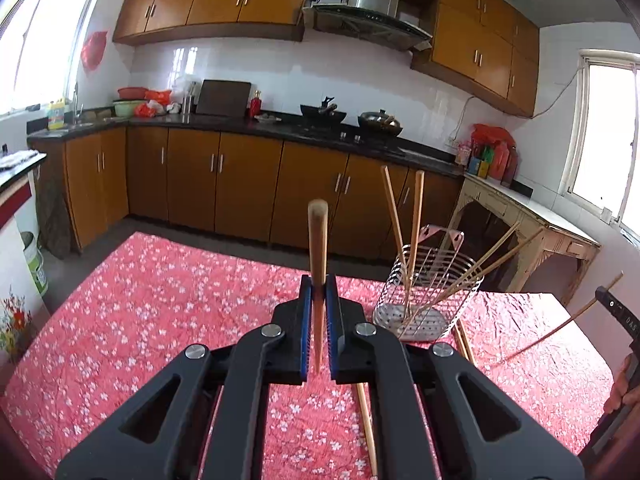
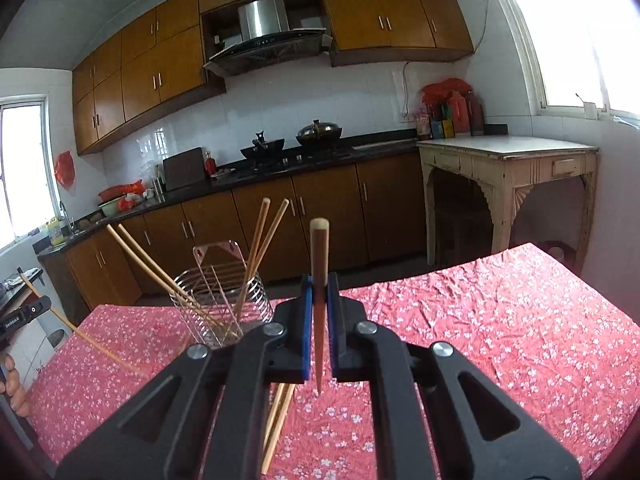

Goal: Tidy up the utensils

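My left gripper (image 1: pixel 319 284) is shut on a wooden chopstick (image 1: pixel 318 248) that points forward and up, above the red flowered tablecloth (image 1: pixel 160 300). My right gripper (image 2: pixel 319 284) is likewise shut on a chopstick (image 2: pixel 319 256). A wire utensil holder (image 1: pixel 430 292) stands right of the left gripper with several chopsticks (image 1: pixel 416 216) leaning in it. In the right wrist view the wire holder (image 2: pixel 222 300) sits to the left with chopsticks (image 2: pixel 260 240) sticking out. Loose chopsticks (image 2: pixel 278 424) lie on the cloth under the right gripper, and another loose chopstick (image 1: pixel 366 428) lies below the left one.
The other gripper shows at each view's edge, on the right (image 1: pixel 616 312) and on the left (image 2: pixel 24 312), with a hand (image 2: pixel 14 388) on it. Beyond the table run brown kitchen cabinets (image 1: pixel 240 184), a dark counter (image 1: pixel 224 122) with woks, and a pale side table (image 2: pixel 508 160).
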Demonstrator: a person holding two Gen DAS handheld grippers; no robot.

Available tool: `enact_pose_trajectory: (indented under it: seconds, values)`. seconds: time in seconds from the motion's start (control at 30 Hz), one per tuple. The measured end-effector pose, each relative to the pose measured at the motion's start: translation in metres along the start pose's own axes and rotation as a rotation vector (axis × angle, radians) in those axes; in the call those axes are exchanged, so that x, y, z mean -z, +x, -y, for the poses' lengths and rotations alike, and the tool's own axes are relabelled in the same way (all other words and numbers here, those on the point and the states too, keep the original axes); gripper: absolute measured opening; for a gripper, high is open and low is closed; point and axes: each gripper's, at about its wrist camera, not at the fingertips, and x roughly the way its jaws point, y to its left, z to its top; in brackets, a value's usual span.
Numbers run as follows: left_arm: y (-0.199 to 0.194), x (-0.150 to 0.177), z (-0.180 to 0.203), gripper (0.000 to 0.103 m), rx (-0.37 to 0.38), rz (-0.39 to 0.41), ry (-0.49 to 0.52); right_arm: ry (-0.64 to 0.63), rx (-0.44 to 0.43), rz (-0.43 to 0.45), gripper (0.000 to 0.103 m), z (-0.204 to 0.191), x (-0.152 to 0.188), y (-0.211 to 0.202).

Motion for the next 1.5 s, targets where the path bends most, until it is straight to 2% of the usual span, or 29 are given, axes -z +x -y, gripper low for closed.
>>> enact_pose_trajectory:
  seconds: [0.27,0.47,0.67,0.93,1.1,1.27,1.5]
  values:
    - [-0.001,-0.007,0.008,0.007,0.006,0.016,0.017,0.010,-0.004,0.012,0.008,-0.003,-0.011,-0.004]
    - [-0.007,-0.022,0.021,0.007,0.029,0.048,0.018,0.053,-0.049,0.018,0.008,-0.006,-0.028,-0.007]
    - [-0.022,-0.050,0.048,0.007,0.075,0.129,0.007,0.094,-0.128,0.062,0.008,-0.016,-0.062,-0.018]
    - [-0.034,-0.086,0.087,0.007,0.120,0.254,-0.002,0.050,-0.200,0.137,0.008,-0.046,-0.099,-0.024]
    - [-0.022,-0.098,0.109,0.007,0.121,0.292,0.012,0.022,-0.211,0.167,0.008,-0.062,-0.108,-0.013]
    - [0.002,-0.100,0.115,0.007,0.100,0.305,0.000,0.016,-0.224,0.187,0.008,-0.073,-0.112,0.009]
    - [0.040,-0.090,0.109,0.007,0.054,0.289,-0.021,-0.002,-0.215,0.141,0.008,-0.079,-0.100,0.049]
